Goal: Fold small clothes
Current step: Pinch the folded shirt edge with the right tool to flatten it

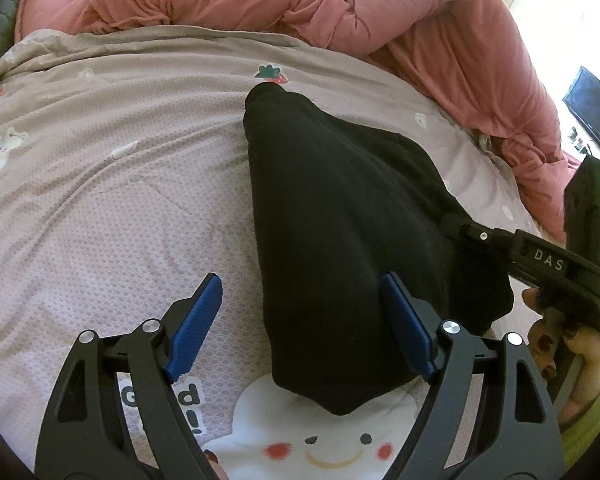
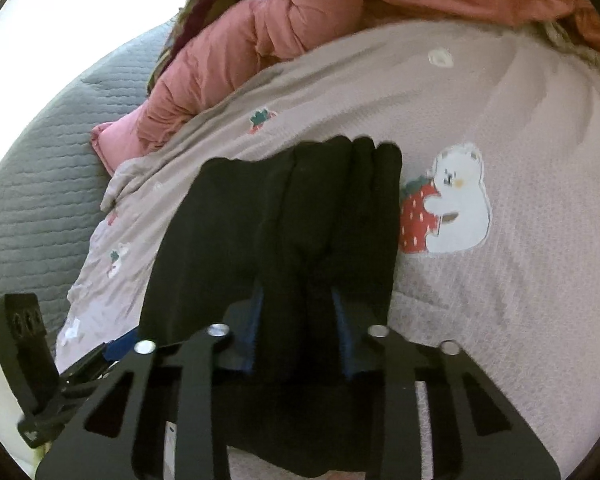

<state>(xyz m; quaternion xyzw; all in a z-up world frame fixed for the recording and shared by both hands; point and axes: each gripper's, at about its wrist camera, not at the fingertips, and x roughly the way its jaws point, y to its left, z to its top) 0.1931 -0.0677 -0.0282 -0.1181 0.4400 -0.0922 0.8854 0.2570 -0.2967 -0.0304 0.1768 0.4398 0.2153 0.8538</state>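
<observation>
A black garment (image 1: 340,216) lies folded lengthwise on the pink patterned sheet (image 1: 112,200). My left gripper (image 1: 300,308) is open just above its near end, one blue pad (image 1: 198,324) over the sheet, the other over the cloth. My right gripper (image 1: 460,228) comes in from the right and pinches the garment's right edge. In the right wrist view the black garment (image 2: 284,208) bunches up between the right gripper's (image 2: 296,300) fingers, which are shut on it and lift its edge.
A rumpled pink duvet (image 1: 340,12) lies along the far side of the bed. A grey quilted cover (image 2: 32,192) lies at the left. A dark screen (image 1: 596,112) stands at the far right. The left gripper's body (image 2: 24,344) shows at lower left.
</observation>
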